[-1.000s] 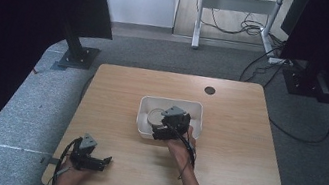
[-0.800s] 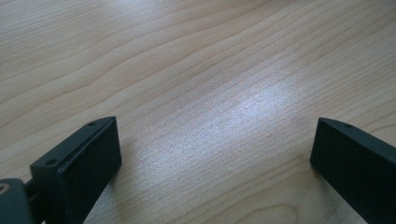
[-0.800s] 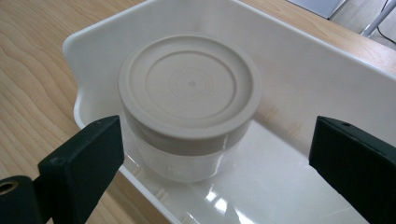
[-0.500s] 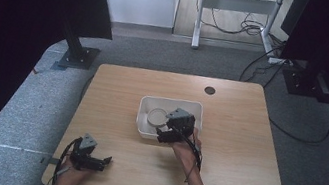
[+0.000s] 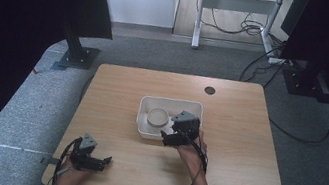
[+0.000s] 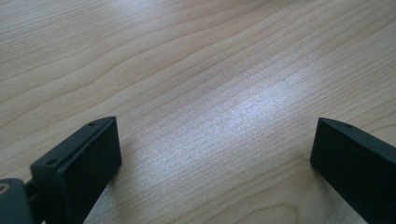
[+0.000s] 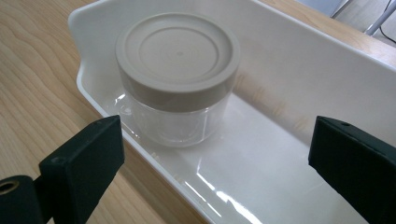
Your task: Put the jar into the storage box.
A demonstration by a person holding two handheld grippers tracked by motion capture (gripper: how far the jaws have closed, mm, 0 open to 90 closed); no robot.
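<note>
The jar [image 7: 177,70] stands upright at one end of the white tray [image 5: 194,108]. The right gripper [image 7: 215,163] hangs wide over the near rim; coming in low, it could knock the tray. The left gripper [image 6: 212,172] rests wide on the wooden table [image 5: 246,136]. Grey carpet and cables surround it.

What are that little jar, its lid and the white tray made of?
The jar looks like clear plastic, possibly glass: you can see straight through its wall. Its lid seems matte beige plastic with moulded rings. The tray looks like glossy white plastic, with bright reflections on its floor.
</note>
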